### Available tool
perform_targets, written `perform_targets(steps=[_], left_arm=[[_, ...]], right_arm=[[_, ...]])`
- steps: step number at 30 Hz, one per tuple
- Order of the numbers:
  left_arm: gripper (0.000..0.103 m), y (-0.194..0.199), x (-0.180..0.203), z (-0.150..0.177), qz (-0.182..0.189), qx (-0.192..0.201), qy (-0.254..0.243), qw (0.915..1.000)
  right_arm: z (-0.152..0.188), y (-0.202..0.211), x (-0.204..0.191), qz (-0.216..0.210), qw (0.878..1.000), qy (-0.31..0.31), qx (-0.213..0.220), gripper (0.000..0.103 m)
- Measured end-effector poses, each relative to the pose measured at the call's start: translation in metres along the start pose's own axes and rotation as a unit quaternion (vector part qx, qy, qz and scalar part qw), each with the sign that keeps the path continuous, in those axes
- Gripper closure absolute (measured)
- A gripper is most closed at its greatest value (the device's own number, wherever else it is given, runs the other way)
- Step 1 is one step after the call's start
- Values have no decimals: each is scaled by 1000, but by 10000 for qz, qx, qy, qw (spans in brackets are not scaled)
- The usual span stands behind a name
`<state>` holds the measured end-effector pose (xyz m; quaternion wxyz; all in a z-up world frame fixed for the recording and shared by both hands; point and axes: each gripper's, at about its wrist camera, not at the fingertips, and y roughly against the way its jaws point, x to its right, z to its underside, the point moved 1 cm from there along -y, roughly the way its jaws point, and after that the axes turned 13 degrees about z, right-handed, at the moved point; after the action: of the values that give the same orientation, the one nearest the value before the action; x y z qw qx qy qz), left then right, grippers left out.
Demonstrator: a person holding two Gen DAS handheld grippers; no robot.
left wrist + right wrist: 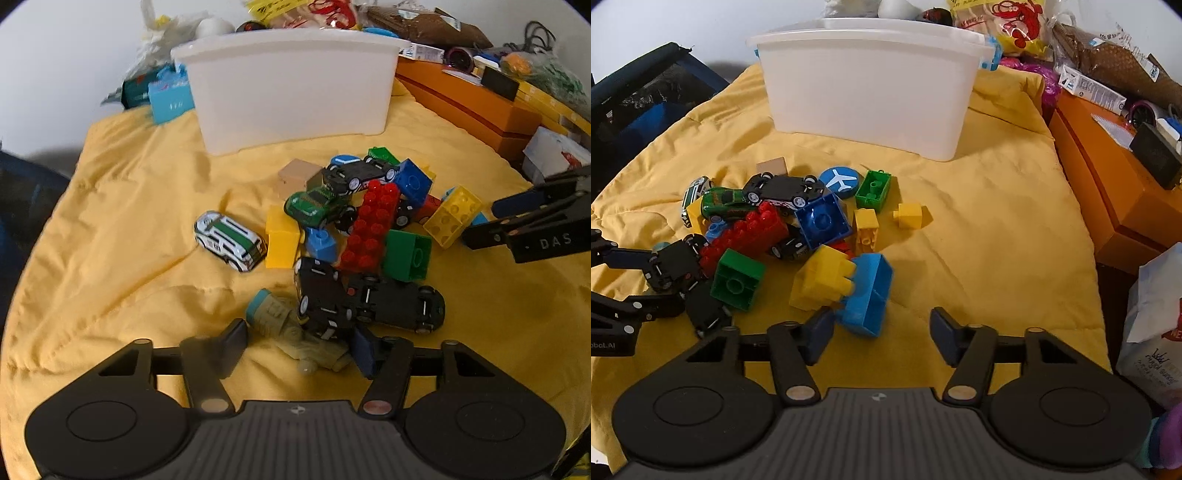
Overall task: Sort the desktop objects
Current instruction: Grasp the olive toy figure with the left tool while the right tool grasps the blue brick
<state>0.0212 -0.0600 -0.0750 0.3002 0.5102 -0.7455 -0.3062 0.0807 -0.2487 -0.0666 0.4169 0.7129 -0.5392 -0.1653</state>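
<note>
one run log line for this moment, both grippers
left hand-held gripper: open, straddling pale toy car | right hand-held gripper: open, by light blue block | white bin: behind pile

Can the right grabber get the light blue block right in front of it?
Probably yes. The right gripper is open, and the light blue block lies just ahead of its fingers. Only the yellow block leans against the block's left side, so it may get nudged.

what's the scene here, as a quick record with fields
surface: yellow cloth
container: white plastic bin, at the far edge
pile: toy cars and building bricks, jumbled
left tongs: open around a pale green toy vehicle, not gripped
right tongs: open, nearest a light blue brick
apart from pile: white and green car
</note>
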Motion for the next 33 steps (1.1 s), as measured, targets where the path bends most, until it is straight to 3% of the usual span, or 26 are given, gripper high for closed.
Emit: perform_targets(steps=[2,8,9,10,12,25,33], left_arm=[[51,2,0,-1,-48,27,-35,10000],[48,-2,-5,-2,50,-25,206,9998],[50,-2,-5,-3,55,-37,145,9999],[53,-2,-4,-4,52,-37,99,9999],[60,2,-5,-5,73,16,69,9999],[60,47,-21,-22,-134,676,198,9974],[60,76,-26,-65,-87,1112,339,9932]], right_arm=[[-1,-1,-2,-21,10000,0,23,45],[-6,-14,-3,-51,9998,-153,-109,46],[-6,-16,-3,-115,9997,-147,-145,51],[-6,-18,-1,-195,9996,-149,-168,70],[-6,-15,5,-337,9990,-263,-121,69],[-3,17,28,-354,9969,-623,311,69],[-27,44,35,-481,9924,-898,697,69]])
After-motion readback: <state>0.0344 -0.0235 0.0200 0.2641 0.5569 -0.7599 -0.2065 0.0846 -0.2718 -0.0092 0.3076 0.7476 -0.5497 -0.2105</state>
